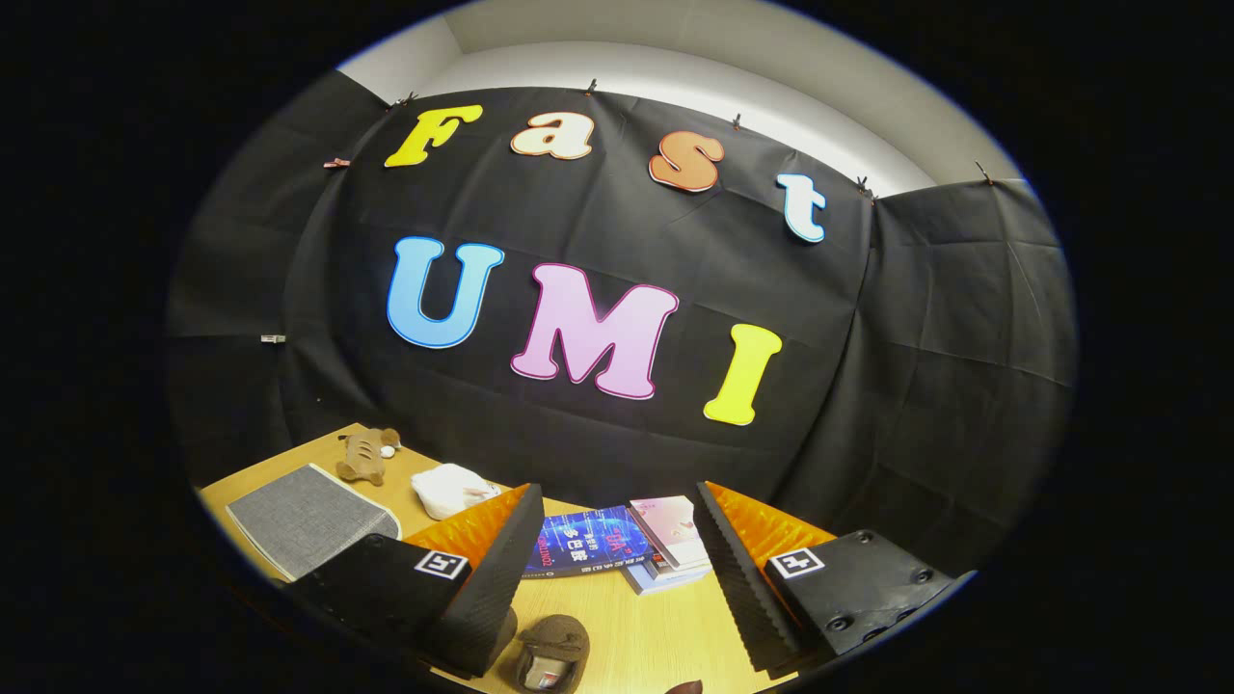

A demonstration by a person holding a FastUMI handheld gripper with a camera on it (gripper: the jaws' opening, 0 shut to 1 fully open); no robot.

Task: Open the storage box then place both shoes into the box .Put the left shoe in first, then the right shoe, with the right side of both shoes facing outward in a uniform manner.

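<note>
We see a brown shoe (pixel 552 653) low between our fingers on the wooden table (pixel 665 631), opening up, partly cut off. Our gripper (pixel 609 578) gapes wide, holding nothing. Beyond lie the books (pixel 617 545), a grey storage box (pixel 308 520). Grabbing a shoe before opening the box risks breaking the order.

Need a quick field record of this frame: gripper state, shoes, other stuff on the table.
gripper: gripper open, fingers spread apart, holding nothing, raised above the wooden table
shoe: brown shoe on the table between the fingers, near their base
second shoe: part of one beside the left finger, mostly hidden
books: stack of books beyond the fingers
grey fabric box: grey fabric box lying flat, to the left
other: plush toy, white cloth item near the wall
</note>
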